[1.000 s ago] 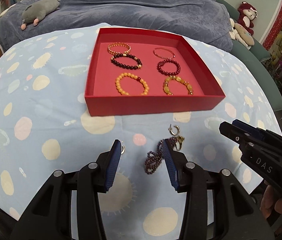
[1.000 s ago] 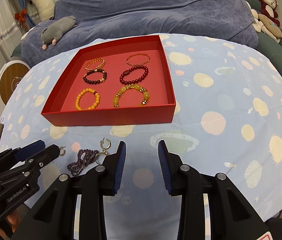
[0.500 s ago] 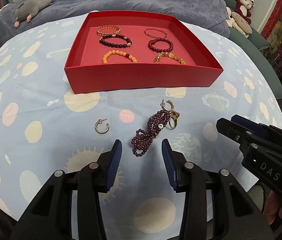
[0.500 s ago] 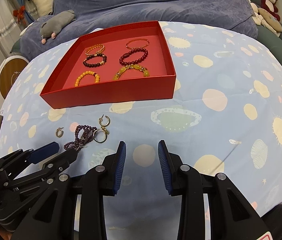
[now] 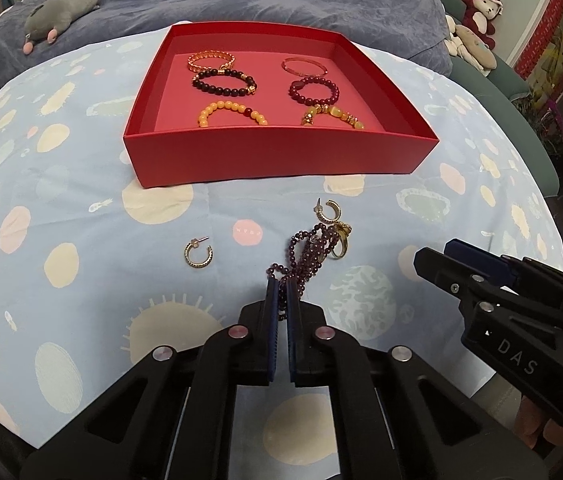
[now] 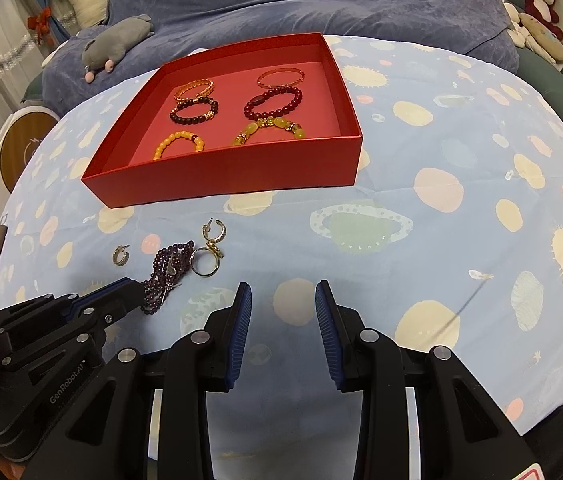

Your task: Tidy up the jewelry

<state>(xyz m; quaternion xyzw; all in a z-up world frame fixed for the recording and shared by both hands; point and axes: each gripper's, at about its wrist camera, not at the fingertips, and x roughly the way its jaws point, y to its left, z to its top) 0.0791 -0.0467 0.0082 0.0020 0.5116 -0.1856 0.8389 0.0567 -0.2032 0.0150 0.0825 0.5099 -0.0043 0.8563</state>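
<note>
Nearest, the left gripper (image 5: 280, 286) has just closed its blue pads on the near end of a purple bead string (image 5: 308, 254), which lies bunched on the spotted blue cloth (image 5: 81, 288). To its right the right gripper (image 6: 283, 300) hovers over bare cloth, jaws partly apart with nothing between them. A gold ring (image 5: 339, 246) touches the far right side of the beads. One hoop earring (image 5: 198, 254) lies apart to the left, another (image 5: 327, 212) just beyond the ring. Farther off sits a red tray (image 5: 281, 158) holding six bracelets in two columns. Behind it, a grey plush toy (image 5: 59, 12) rests on a blue blanket.
</note>
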